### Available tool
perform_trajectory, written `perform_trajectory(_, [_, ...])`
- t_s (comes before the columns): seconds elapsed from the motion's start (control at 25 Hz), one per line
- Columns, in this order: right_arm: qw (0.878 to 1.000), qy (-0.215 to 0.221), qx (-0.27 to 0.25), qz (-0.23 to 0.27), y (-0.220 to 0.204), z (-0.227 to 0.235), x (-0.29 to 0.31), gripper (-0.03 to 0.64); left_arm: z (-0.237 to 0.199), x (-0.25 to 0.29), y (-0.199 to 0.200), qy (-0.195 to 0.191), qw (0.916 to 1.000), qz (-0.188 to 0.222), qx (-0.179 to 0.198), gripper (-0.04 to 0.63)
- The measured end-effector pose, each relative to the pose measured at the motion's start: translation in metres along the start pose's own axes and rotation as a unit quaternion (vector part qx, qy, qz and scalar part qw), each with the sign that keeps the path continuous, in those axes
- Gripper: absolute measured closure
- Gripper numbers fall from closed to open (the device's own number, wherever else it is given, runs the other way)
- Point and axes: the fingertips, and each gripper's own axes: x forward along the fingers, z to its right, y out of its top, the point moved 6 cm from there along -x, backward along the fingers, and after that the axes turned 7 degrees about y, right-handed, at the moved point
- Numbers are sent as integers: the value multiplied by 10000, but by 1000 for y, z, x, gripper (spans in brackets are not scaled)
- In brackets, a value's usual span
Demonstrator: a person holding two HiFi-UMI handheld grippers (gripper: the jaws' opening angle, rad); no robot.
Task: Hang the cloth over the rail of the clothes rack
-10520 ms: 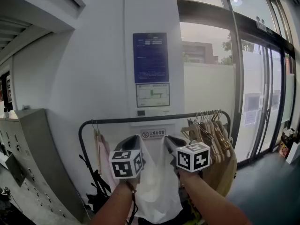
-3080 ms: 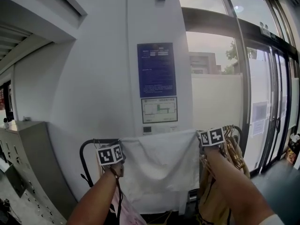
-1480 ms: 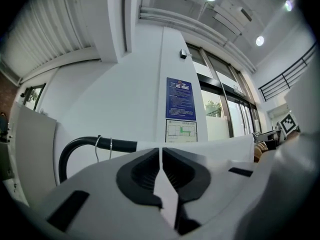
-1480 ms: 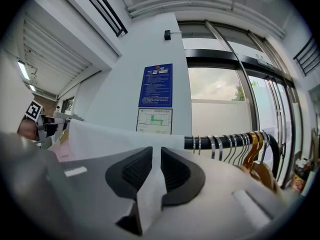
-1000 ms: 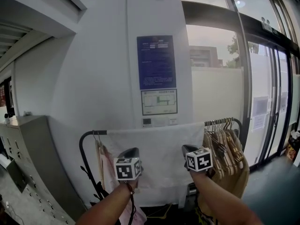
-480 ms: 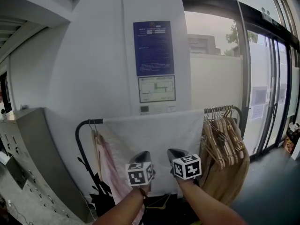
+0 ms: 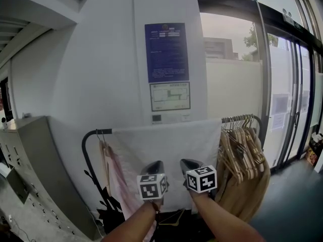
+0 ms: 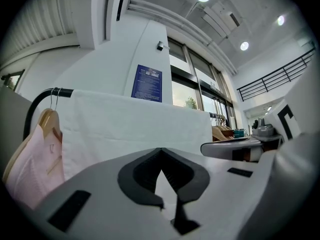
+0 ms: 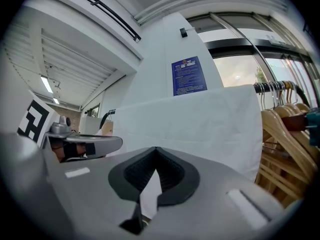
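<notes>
Cloth hung on the rack rail; both tongs shut and empty.

The white cloth (image 7: 169,142) lies draped over the black rail (image 7: 97,132) of the clothes rack, spread flat along the rail's middle stretch and hanging down in front of the wall. At its 9 o'clock a pink garment (image 7: 116,173) hangs on a hanger; at its 3 o'clock a bunch of wooden hangers (image 7: 241,144) crowds the rail's end. A blue notice (image 7: 165,52) sits on the wall at the cloth's 12 o'clock. The left tongs (image 7: 155,166) and right tongs (image 7: 188,164) are held side by side at the cloth's 6 o'clock, in front of its lower part. Each pair has its jaws fully together, with nothing between them, and neither grips the cloth.
</notes>
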Motion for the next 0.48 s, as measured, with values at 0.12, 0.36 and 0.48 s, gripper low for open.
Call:
perform_trajectory(0.12, [10000,4,-1,22,2,1,1,617,0,2,2,-1,10000,22,2,591])
perform_trajectory(0.36, [10000,7,23,38,3,3,4,617,1,7,7,-20,10000,58,-1,591])
perform_trajectory(0.48, [10000,-1,30,48,4,4,5,617,1,9,9,-36,10000,84,3,591])
